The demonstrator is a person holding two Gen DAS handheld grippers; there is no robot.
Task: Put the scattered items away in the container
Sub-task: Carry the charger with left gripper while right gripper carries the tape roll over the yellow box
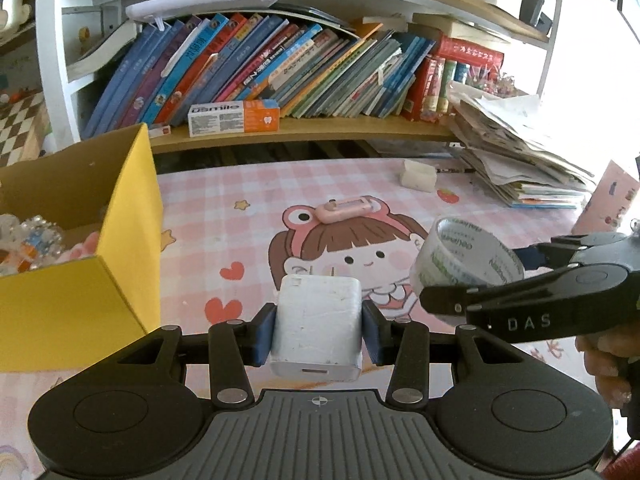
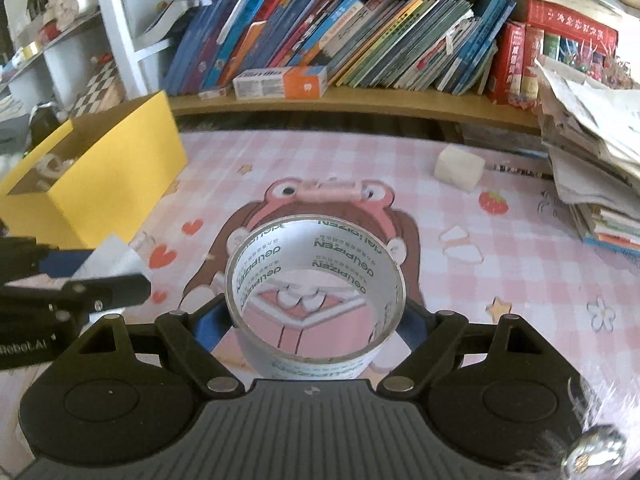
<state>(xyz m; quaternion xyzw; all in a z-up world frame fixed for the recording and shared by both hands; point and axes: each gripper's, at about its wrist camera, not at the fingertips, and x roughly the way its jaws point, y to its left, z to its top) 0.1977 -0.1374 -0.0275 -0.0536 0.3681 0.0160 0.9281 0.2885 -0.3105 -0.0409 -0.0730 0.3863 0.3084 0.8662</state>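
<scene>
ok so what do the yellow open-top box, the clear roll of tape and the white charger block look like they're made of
Yellow open-top box: likely cardboard, matte yellow outside, raw brown inside walls. Clear roll of tape: glossy see-through plastic film, since the mat shows through it, over a white printed core, maybe card. White charger block: hard plastic by its moulded edges, though the surface looks scuffed and dull.

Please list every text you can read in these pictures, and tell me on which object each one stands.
"deliPIZEN": inside the tape roll, upside down.
"DAS": on the right gripper arm.
"smile": on the toothpaste box; first letters unclear.
"RoboLAI", partly cut off: on the left gripper body.
Book spines: too small to read.
</scene>
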